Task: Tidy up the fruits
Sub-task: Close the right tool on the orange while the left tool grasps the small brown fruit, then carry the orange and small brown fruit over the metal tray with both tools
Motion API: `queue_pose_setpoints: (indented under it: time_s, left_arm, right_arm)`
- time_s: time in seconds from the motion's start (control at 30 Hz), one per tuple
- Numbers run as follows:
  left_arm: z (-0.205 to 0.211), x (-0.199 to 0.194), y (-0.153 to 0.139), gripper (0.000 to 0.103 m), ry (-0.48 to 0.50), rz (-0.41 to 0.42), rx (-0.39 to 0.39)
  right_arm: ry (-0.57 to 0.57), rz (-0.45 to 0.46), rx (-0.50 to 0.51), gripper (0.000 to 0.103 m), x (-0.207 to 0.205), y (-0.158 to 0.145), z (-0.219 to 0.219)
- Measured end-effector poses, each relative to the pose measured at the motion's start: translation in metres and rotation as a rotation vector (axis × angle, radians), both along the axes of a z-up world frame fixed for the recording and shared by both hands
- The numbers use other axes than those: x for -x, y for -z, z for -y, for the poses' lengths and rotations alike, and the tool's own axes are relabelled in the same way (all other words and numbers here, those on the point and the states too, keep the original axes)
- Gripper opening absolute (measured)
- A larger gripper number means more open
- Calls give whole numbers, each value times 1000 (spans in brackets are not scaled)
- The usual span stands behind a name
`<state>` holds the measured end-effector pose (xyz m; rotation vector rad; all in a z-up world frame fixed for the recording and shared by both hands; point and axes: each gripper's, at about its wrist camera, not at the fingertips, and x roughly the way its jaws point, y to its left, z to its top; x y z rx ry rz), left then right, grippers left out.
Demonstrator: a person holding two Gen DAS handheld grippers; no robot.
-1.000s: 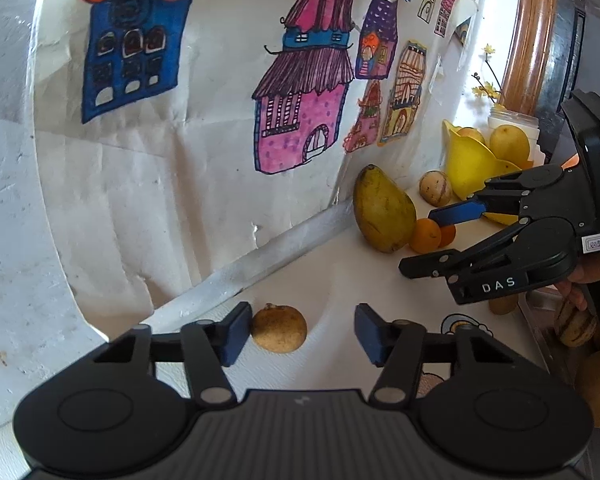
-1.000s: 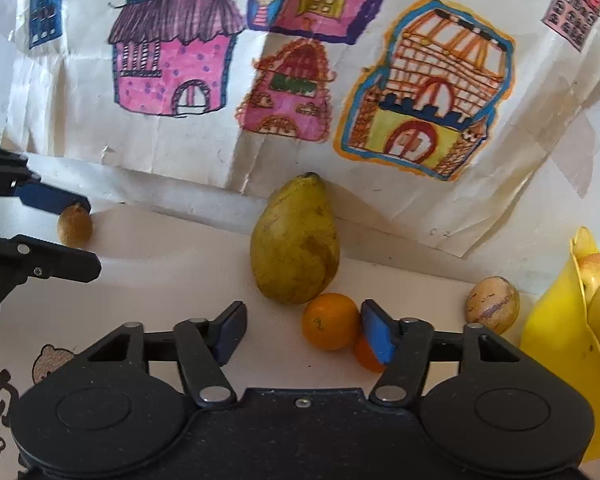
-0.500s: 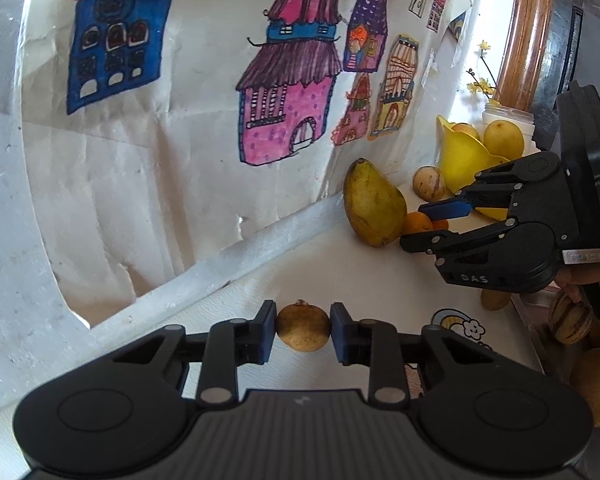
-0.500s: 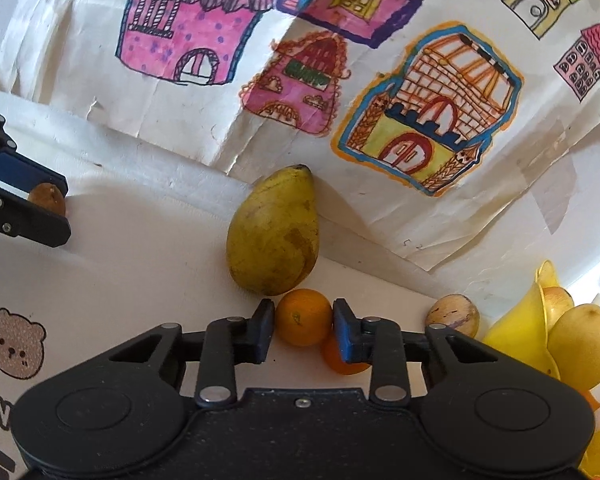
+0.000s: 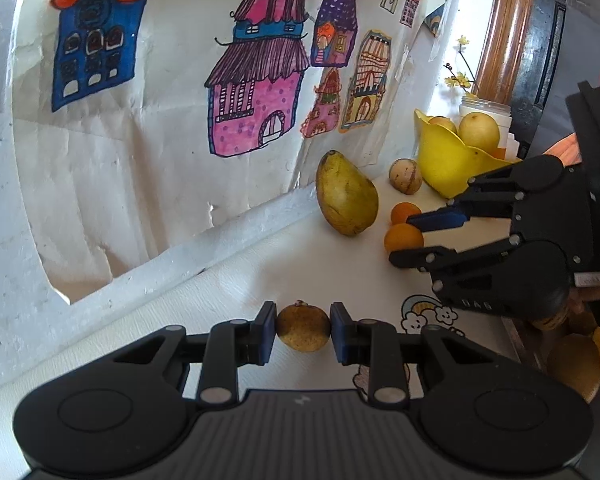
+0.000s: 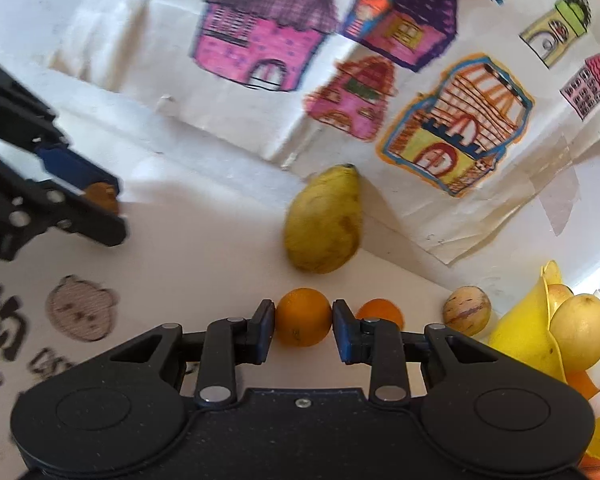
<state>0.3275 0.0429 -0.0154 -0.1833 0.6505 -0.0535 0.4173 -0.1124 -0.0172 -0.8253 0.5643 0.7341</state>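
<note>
- The left tongs (image 5: 303,329) are closed on a small round brownish-yellow fruit (image 5: 303,329), both blue pads pressed to its sides; its little stem nub points up and it sits low over the white desk (image 5: 320,264)
- From the right wrist view the same left tongs (image 6: 100,200) show at the left edge, the brown fruit (image 6: 102,196) peeking out between their tips
- The right tongs (image 6: 303,322) are clamped on a small orange (image 6: 303,317), a pad on each flank; the orange is round, so no long axis can be told
- Both tongs' jaws have just been closing, each with its fruit between them
- A second orange (image 6: 380,312) lies just beside the right pad, partly hidden behind it
- A large yellow-green mango (image 6: 324,220) lies against the foot of the wall, its long axis tilted, the pointed stem end up toward the drawings and the broad end down on the desk
- A pale striped round fruit (image 6: 466,310) rests between the second orange and a yellow bowl (image 6: 516,332)
- The yellow bowl, at the right, holds pale yellow fruits (image 6: 580,332)
- Coloured house drawings (image 5: 256,76) on creased white paper cover the wall behind
- Cartoon stickers, a bear face (image 6: 80,312) among them, mark the desk
</note>
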Motion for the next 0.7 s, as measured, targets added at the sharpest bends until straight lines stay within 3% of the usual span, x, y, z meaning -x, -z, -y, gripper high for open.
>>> queue_pose_setpoints:
  time_s: [0.43, 0.7]
  left_arm:
    - [12, 34, -30, 31, 11, 43, -14]
    - [31, 64, -46, 31, 44, 67, -23]
  right_arm:
    - [-37, 48, -23, 33, 70, -41, 12]
    - [-36, 95, -55, 33, 129, -66, 41]
